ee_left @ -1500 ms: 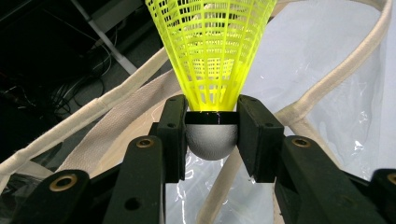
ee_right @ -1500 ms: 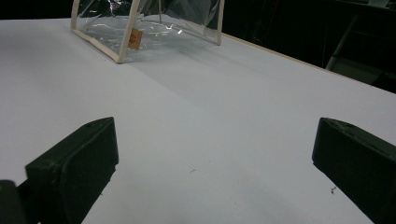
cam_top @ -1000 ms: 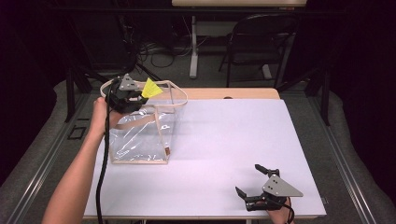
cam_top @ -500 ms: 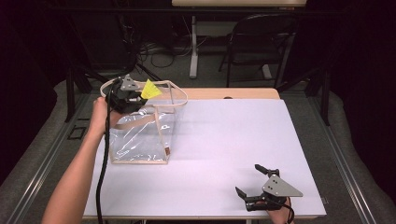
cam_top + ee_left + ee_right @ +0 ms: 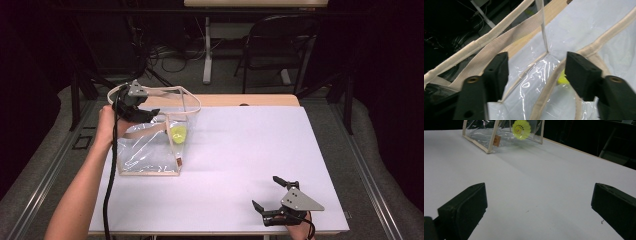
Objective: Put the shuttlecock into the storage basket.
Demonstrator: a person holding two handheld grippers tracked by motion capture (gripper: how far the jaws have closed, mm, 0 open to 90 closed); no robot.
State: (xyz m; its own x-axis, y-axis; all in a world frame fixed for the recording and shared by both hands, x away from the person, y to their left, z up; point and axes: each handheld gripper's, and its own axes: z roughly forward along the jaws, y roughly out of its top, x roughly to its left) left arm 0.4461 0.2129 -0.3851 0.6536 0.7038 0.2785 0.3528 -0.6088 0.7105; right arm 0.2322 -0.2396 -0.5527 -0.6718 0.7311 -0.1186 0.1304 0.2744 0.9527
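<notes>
High view shows the left gripper point(image 5: 134, 102) held over the top of the clear bag point(image 5: 145, 155) at the table's far left, its jaws just opened and gripping nothing, with the bag's cream straps point(image 5: 499, 47) lying beside and between them. A yellow shuttlecock point(image 5: 178, 134) is inside the bag. Well apart, near the front edge of the white table point(image 5: 250, 150), the right gripper point(image 5: 272, 192) rests with its jaws wide apart and empty.

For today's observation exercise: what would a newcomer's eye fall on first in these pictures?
The yellow shuttlecock inside the clear bag at the table's left. Above it, the left gripper has just been opening, nothing between its fingers. The right gripper rests open at the near right edge.
</notes>
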